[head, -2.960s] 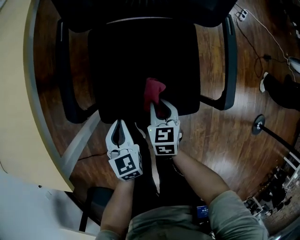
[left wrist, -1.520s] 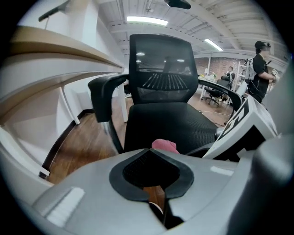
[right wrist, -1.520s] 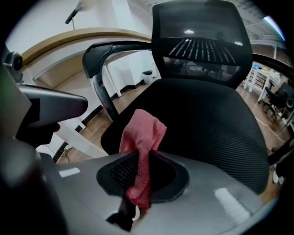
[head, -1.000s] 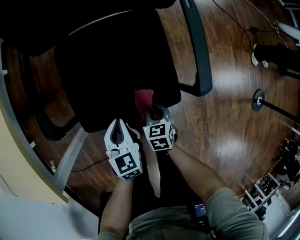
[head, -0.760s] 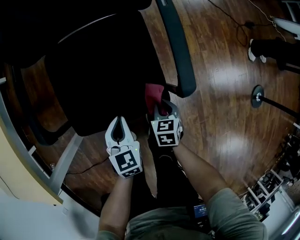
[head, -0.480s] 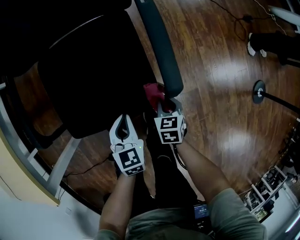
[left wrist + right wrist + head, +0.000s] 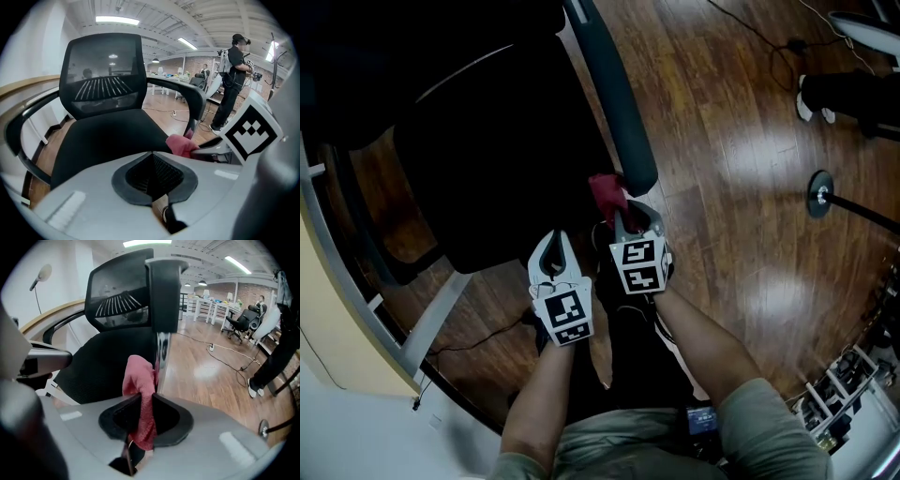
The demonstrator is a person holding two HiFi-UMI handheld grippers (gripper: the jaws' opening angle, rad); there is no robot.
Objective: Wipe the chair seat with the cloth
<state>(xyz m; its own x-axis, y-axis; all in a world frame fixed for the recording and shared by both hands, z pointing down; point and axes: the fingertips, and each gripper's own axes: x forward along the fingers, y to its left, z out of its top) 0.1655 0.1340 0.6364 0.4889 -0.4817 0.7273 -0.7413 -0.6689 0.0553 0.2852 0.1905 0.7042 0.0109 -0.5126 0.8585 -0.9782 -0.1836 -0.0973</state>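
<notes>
Left tongs: closed, empty, just off the front edge of the chair seat.
Right tongs: clamped on the red cloth, at the seat's front right corner.
Cloth: bunched, apparently at the seat's very edge, beside the armrest.
Handling: lower until the cloth presses flat, then sweep inward across the seat, clear of the armrest post.

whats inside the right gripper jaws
A red cloth, pinched in the right gripper, bunches above its jaws beside the chair armrest. The jaws cover the pinched part.
</notes>
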